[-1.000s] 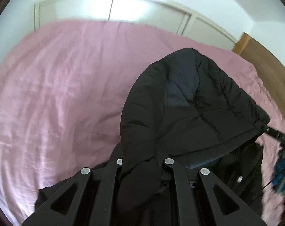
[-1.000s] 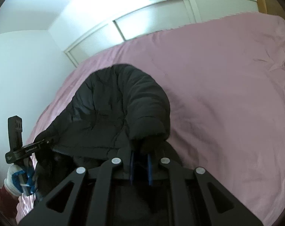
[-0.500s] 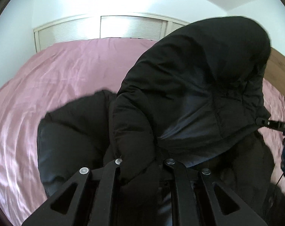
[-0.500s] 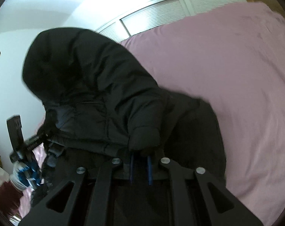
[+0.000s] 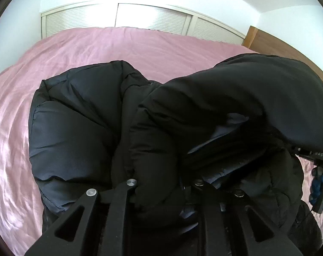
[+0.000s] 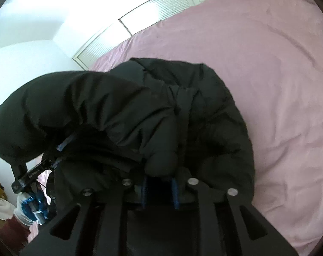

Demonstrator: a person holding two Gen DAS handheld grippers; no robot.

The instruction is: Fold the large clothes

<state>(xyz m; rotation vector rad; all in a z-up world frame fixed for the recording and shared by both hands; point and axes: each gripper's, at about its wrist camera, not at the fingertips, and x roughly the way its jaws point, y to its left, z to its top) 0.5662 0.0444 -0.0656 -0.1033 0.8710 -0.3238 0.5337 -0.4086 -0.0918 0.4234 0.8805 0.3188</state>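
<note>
Matte black two-finger grippers, hand-held, with blue-and-white gloves on the hands

The left gripper (image 5: 161,194) is built of flat, angular black struts with long triangular cut-outs, and round silver screw heads sit at the joints. The right gripper (image 6: 159,188) has the same black frame and silver screws, and its fingers (image 6: 174,192) show blue inner faces. Seen from across, each tool ends in a slim black bar with small white lettering, too small to read. The left hand (image 6: 31,207) wears a glove with a white back and blue palm and fingers; the right hand (image 5: 320,189) wears a blue glove with a pale edge, and a thin black cable runs beside it.
</note>
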